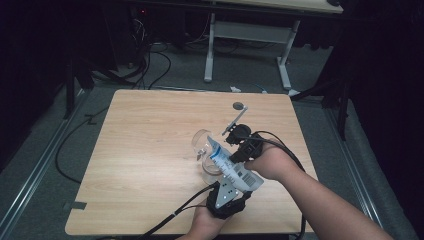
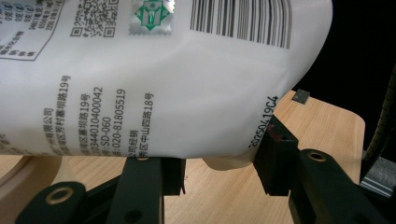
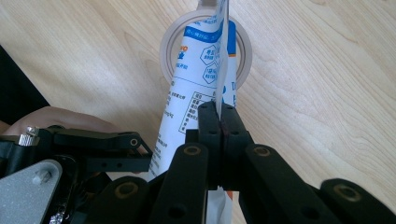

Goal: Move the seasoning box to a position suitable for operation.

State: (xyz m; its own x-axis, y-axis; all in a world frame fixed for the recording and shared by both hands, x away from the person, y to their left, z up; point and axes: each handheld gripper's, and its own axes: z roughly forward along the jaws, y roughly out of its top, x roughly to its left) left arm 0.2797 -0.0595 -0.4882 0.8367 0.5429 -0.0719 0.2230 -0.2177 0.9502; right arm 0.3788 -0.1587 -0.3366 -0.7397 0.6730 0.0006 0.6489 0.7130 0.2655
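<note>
White printed pouch tilted, top inside clear glass; right tool clenched on pouch edge, left tool grasping pouch bottom.

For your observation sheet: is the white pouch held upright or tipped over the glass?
Tipped. The pouch slants down toward the glass, its top end over the rim, held by the right gripper and the left gripper.

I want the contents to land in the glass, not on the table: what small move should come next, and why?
Probably tip the pouch a little further with its top kept over the glass. The right gripper is clamped on the pouch's thin edge, the left gripper grips its lower end, and in the right gripper view the pouch's top already sits over the glass mouth.
</note>
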